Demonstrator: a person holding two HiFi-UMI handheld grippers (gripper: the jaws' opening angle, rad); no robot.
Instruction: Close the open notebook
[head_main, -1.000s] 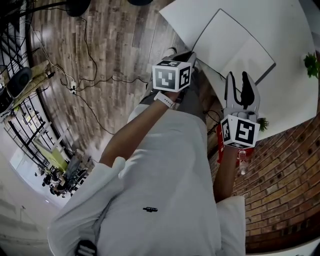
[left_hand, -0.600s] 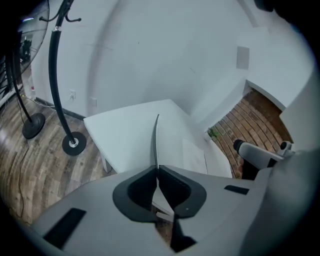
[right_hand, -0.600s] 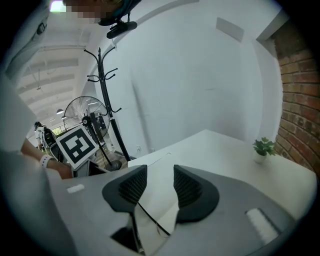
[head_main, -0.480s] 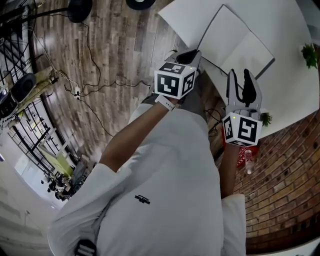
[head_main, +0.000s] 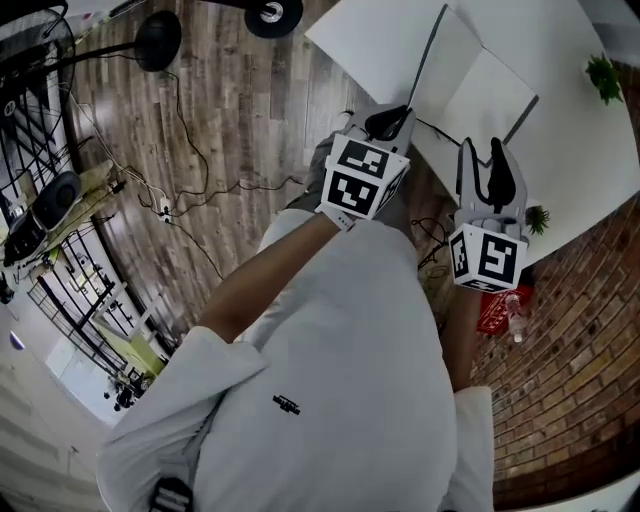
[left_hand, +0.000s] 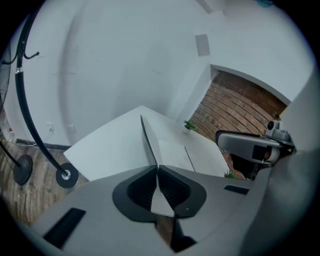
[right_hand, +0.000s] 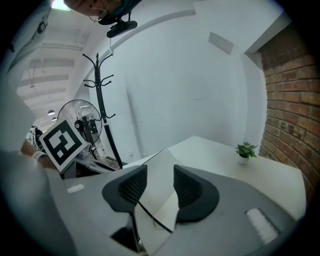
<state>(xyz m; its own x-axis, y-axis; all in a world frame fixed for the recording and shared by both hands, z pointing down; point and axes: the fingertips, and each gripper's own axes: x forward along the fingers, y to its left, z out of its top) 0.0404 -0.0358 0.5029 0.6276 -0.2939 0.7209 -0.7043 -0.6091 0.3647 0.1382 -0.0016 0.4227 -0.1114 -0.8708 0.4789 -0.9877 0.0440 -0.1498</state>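
Note:
The notebook (head_main: 490, 95) lies on the white table (head_main: 570, 150), its right page flat. Its left cover (head_main: 432, 50) stands nearly upright and shows edge-on. My left gripper (head_main: 390, 120) is shut on the near bottom edge of that cover. In the left gripper view the cover (left_hand: 148, 142) runs as a thin dark line up from the closed jaws of the left gripper (left_hand: 156, 172). My right gripper (head_main: 483, 150) hovers open over the table's near edge, just right of the notebook, holding nothing. In the right gripper view a white page (right_hand: 160, 165) shows between the spread jaws of the right gripper (right_hand: 156, 182).
A small potted plant (head_main: 603, 75) stands at the table's right end, and another (head_main: 537, 218) below its near edge. A red item with a bottle (head_main: 505, 310) lies on the brick floor. Cables (head_main: 200, 190) trail over the wooden floor. A coat stand (right_hand: 102, 100) and fan (right_hand: 80, 120) are behind.
My left gripper has risen and rolled, bringing the left cover from nearly flat up to about upright. My right gripper has lifted slightly and stays open.

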